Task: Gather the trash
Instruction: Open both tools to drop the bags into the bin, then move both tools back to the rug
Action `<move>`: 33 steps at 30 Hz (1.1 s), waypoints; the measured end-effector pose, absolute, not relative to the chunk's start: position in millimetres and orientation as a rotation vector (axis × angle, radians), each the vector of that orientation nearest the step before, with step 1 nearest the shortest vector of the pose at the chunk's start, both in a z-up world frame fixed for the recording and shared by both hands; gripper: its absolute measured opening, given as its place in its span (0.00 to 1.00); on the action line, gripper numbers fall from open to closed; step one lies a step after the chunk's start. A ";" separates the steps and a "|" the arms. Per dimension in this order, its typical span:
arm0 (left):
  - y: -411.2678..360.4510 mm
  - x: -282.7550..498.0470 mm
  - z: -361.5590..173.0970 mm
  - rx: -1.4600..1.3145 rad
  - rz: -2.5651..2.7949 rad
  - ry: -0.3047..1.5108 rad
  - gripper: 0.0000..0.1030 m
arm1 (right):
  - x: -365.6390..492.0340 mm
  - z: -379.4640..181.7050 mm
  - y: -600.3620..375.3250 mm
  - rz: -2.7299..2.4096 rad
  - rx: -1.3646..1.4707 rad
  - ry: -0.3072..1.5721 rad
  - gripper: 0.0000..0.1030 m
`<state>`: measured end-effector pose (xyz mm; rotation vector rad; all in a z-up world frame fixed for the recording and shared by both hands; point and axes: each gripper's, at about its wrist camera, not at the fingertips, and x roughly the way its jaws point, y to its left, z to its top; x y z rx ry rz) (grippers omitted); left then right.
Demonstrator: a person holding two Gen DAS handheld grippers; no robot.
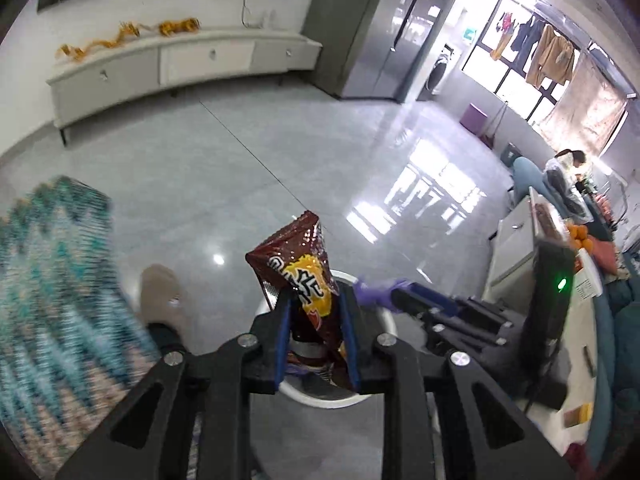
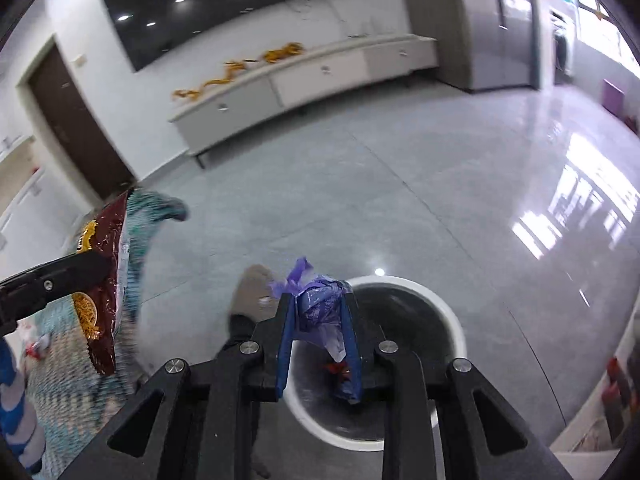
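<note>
Two hand-held grippers hang above a round white bin (image 2: 448,312) that stands on the grey tiled floor (image 1: 224,168). At the far left lies a teal zigzag rug (image 1: 52,280), blurred, with a beige slipper (image 1: 162,292) just beside it on the tiles. The left hand-held gripper (image 1: 314,300) pinches a dark red snack bag (image 1: 296,256) between its blue pads (image 1: 282,344); the bag stands upright, its top corner pointing up, directly over the bin's mouth. The bag is glossy and crinkled, with a yellow-orange burst and large white Chinese characters that are too cut off to read; from the right wrist view its side shows a picture of golden noodle-like strands. Inside the bin, the dark interior holds some wrappers, a red scrap among them, though the contents are hard to make out. To the right, the right hand-held gripper (image 2: 318,308) is closed on a crumpled purple plastic wrapper (image 2: 320,300), a ragged tuft of it sticking up past the fingertips, held over the bin's left rim. Farther right in the left wrist view, a desk (image 1: 516,232) carries oranges (image 1: 578,234) and assorted clutter.
</note>
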<state>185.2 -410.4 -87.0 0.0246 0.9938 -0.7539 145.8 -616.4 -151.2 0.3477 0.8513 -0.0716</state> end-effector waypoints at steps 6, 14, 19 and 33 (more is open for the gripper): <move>-413.0 198.9 -99.6 -0.116 -0.819 1.094 0.59 | 139.7 -163.5 -637.8 -0.167 0.357 0.875 0.47; -340.9 185.4 -57.6 -0.066 -0.718 0.932 0.59 | 126.3 -138.6 -617.4 -0.144 0.318 0.834 0.47; -281.4 169.5 -24.8 -0.015 -0.602 0.799 0.59 | 131.0 -96.6 -573.2 -0.052 0.275 0.753 0.47; -50.9 120.5 -7.0 -0.031 -0.237 0.667 0.59 | 147.8 -3.3 -399.4 0.307 0.107 0.607 0.54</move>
